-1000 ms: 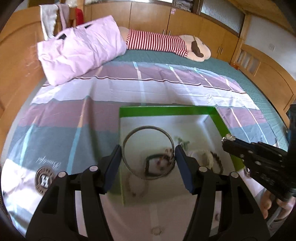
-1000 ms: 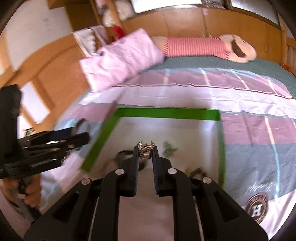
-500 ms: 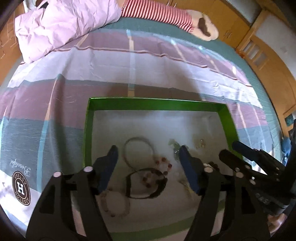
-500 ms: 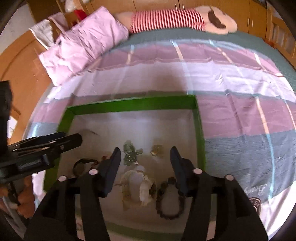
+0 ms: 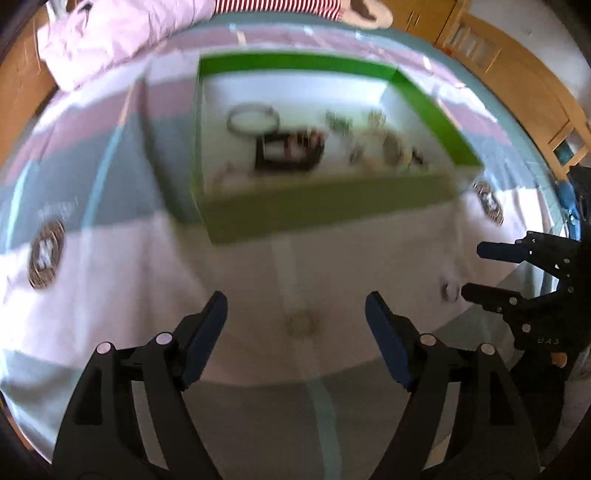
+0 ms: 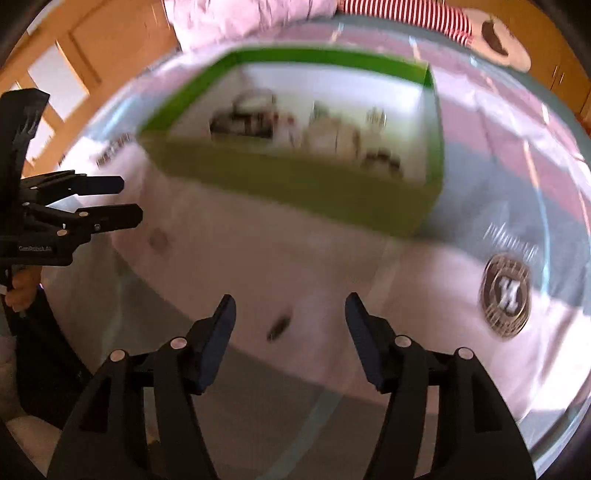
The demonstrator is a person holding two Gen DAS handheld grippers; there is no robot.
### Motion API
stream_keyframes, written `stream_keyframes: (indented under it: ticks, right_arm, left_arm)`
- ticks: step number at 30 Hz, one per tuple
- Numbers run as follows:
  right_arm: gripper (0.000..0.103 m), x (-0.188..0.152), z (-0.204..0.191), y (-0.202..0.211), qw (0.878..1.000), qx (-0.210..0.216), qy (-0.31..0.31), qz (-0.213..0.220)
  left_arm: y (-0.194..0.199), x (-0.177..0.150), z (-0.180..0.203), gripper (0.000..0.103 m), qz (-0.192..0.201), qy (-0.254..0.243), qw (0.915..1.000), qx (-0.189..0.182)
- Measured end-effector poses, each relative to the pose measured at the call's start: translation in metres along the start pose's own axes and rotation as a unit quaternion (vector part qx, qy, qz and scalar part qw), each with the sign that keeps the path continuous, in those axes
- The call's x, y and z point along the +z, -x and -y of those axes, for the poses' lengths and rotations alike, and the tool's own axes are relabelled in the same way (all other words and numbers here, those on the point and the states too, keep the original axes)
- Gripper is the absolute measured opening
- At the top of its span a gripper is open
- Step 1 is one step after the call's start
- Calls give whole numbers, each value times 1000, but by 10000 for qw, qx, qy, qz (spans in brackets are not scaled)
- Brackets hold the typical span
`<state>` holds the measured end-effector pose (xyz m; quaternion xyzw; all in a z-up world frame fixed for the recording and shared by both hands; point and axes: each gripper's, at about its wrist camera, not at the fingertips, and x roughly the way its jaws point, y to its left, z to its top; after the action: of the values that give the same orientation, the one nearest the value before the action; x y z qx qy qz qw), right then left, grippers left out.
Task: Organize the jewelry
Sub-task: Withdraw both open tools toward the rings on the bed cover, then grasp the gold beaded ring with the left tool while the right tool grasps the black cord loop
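Both grippers have pulled back out of the green box (image 5: pixel 325 206) since half a second ago and now hang over the bedsheet (image 5: pixel 258 280) on its near side, each released, fingers spread wide with nothing between them. The left gripper (image 5: pixel 295 317) frames a small ring-like piece (image 5: pixel 301 325) lying on the sheet; motion blur hides what it is. The right gripper (image 6: pixel 290 317) frames a small dark elongated piece (image 6: pixel 279 328), equally smeared.

Inside the box, the jewelry reads only as blurred shapes: a thin metal bangle (image 5: pixel 253 120) toward the far left corner, a dark bracelet (image 5: pixel 288 155) just nearer than it, and pale beaded pieces (image 5: pixel 384 149) toward the right wall. The near wall cuts off the box floor behind it.

Beyond the box, a pink pillow (image 5: pixel 122 33) and a striped plush toy (image 6: pixel 406 14) are cropped by the frame edge.
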<state>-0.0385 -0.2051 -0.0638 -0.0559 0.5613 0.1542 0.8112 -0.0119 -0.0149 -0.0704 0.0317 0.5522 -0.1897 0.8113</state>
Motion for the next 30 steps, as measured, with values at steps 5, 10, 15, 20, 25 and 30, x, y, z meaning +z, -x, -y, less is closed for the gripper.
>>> stream_keyframes:
  ticks: [5, 10, 15, 20, 25, 30]
  right_arm:
    - [52, 0, -3, -12, 9986, -402, 238, -232]
    - [51, 6, 29, -8, 9923, -1212, -258, -82]
    - [51, 5, 27, 8, 9993, -340, -153, 19]
    - [51, -7, -18, -8, 9966, -138, 766, -283]
    - [51, -6, -18, -25, 9947, -361, 770, -570]
    - [23, -10, -22, -26, 9948, -149, 808, -597]
  left_arm:
    - [-12, -1, 6, 78, -81, -131, 9997, 189]
    - [-22, -5, 6, 78, -220, -172, 9991, 317]
    - [-26, -8, 13, 78, -277, -347, 9983, 384]
    - [-31, -7, 16, 78, -223, -332, 9978, 522]
    - [-34, -8, 16, 78, -136, -318, 9968, 717]
    - [-34, -8, 19, 78, -89, -464, 9952, 857]
